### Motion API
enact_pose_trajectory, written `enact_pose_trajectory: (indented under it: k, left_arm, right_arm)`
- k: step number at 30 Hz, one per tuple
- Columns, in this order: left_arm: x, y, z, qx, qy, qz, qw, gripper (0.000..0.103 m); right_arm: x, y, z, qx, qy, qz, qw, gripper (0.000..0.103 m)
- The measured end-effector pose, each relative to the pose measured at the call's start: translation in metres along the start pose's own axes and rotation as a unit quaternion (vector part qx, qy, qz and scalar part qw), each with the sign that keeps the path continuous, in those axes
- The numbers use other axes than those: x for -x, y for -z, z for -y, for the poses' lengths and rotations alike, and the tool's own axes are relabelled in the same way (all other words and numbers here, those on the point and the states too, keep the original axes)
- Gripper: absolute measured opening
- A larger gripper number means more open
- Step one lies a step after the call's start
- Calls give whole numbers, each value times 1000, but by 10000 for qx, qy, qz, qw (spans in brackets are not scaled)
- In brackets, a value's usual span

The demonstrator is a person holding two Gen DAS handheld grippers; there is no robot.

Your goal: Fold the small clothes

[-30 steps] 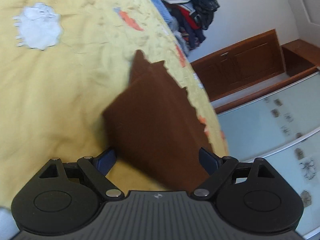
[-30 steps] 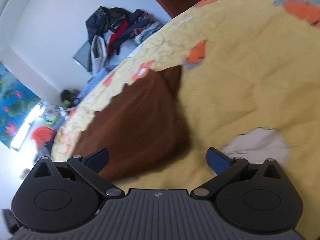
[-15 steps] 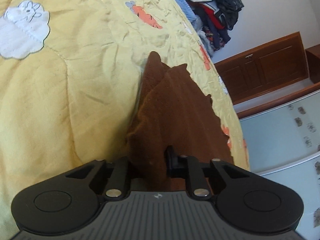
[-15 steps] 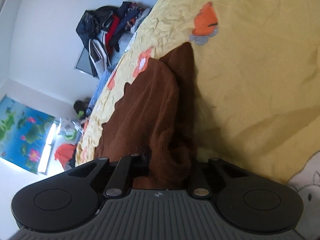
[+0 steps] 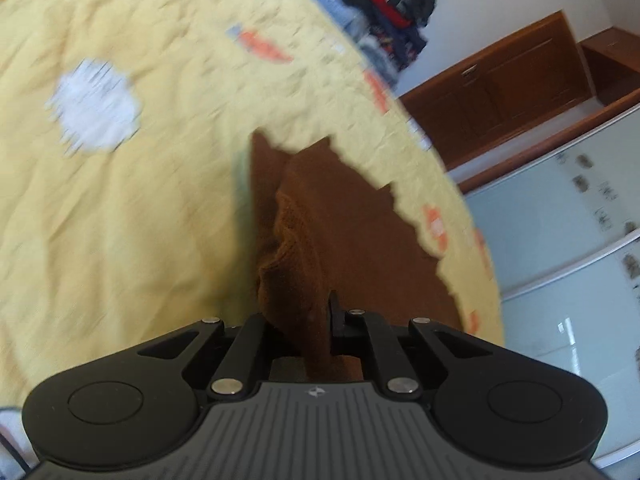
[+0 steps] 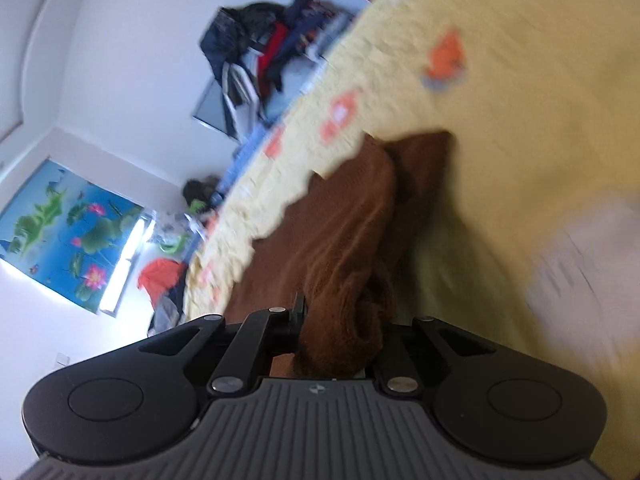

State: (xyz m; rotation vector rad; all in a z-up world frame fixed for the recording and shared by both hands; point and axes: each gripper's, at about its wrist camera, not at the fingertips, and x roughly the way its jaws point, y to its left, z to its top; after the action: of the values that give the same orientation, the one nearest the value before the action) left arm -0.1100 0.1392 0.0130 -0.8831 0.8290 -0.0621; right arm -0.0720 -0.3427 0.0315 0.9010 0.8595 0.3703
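Brown knit garment (image 5: 352, 240) lies near the edge of the yellow bed quilt (image 5: 140, 220). Left tongs (image 5: 316, 320) and right tongs (image 6: 340, 320) each pinch a bunched corner. Lift both together, keep the cloth tight, then lay it over evenly.

garment (image 5: 344, 216) on bedspread (image 5: 120, 220)

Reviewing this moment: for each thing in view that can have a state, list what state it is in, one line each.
left gripper: shut on the brown garment.
right gripper: shut on the brown garment.
brown garment: lying on the yellow bedspread, near edge bunched between both pairs of fingers.
yellow bedspread: spread out, wrinkled.
clothes pile: heaped, unfolded, beyond the bedspread.
wooden cabinet: doors closed.
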Motion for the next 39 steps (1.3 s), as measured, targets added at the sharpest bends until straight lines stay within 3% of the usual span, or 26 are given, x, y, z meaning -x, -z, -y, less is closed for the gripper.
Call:
enact_pose_trajectory:
  k: [1, 3, 4, 6, 7, 8, 10, 12, 13, 15, 18, 19, 22, 23, 24, 25, 26, 27, 29, 32, 33, 37, 39]
  left_arm:
    - [-5, 5, -10, 46, -149, -86, 9998, 9]
    - [-2, 6, -23, 300, 29, -60, 9995, 12]
    - [4, 3, -21, 272, 17, -38, 9996, 14]
    - [17, -7, -11, -77, 12, 118, 9999, 15]
    - [23, -13, -3, -340, -21, 252, 9991, 16]
    - [28, -19, 7, -641, -100, 431, 9970, 19]
    - [34, -30, 32, -1256, -361, 902, 9873, 49]
    - [33, -43, 56, -1762, -270, 1090, 9779, 68]
    - [30, -51, 67, -1985, -132, 976, 9751, 68]
    - [23, -63, 86, -2296, -184, 974, 9682, 68]
    - [-14, -78, 110, -2964, -494, 910, 9494, 68]
    - [-33, -85, 111, -2983, -579, 792, 9494, 68]
    - [-98, -104, 102, -2595, -817, 146, 9622, 67]
    - [-115, -106, 100, -2539, -902, 16, 9630, 64]
    - [-129, -105, 100, -2571, -1017, -74, 9610, 50]
    - [-138, -101, 100, -2662, -1217, -40, 9562, 33]
    - [-141, -95, 101, -2830, -1330, 99, 9498, 22]
    - [-141, -93, 104, -2959, -1275, 121, 9466, 7]
    - [-129, -91, 109, -2997, -1161, 360, 9463, 7]
    - [-109, -94, 115, -3196, -1108, 826, 9374, 6]
    - [-111, -97, 114, -3218, -1150, 824, 9362, 6]
    - [-152, -101, 98, -3140, -1607, 469, 9346, 7]
    - [-151, -92, 102, -3339, -1675, 564, 9259, 8]
  right_arm:
    - [0, 7, 7, -68, 113, -71, 9999, 18]
    - [-1, 17, 23, -254, 345, -122, 9990, 20]
    - [2, 17, 28, -396, 238, -85, 9989, 27]
    - [16, 6, 23, -347, 350, 136, 9987, 53]
    - [26, -3, 16, -133, 462, 437, 9979, 75]
    - [36, -12, 9, 102, 580, 734, 9956, 84]
    - [43, -33, -5, 586, 689, 1023, 9906, 83]
    - [31, -56, -17, 903, 799, 922, 9884, 83]
    - [20, -66, -24, 1115, 819, 810, 9871, 83]
    - [-9, -79, -38, 1577, 1036, 530, 9806, 82]
    - [-50, -91, -55, 2226, 1256, 264, 9664, 81]
    - [-63, -95, -58, 2385, 1319, 209, 9619, 81]
    - [-103, -110, -55, 2440, 1563, -42, 9571, 79]
    - [-115, -114, -54, 2401, 1557, -167, 9580, 70]
    - [-125, -112, -52, 2355, 1535, -306, 9592, 61]
    - [-133, -112, -52, 2354, 1458, -460, 9598, 32]
    - [-138, -108, -53, 2431, 1354, -592, 9587, 17]
    - [-140, -105, -55, 2562, 1298, -634, 9558, 17]
    - [-134, -103, -60, 2719, 1270, -509, 9526, 12]
    - [-103, -112, -66, 2577, 823, -48, 9627, 10]
    - [-94, -117, -65, 2542, 794, 135, 9638, 10]
    - [-105, -132, -41, 2228, 1149, 169, 9679, 10]
    - [-121, -127, -33, 2207, 1400, 7, 9652, 10]
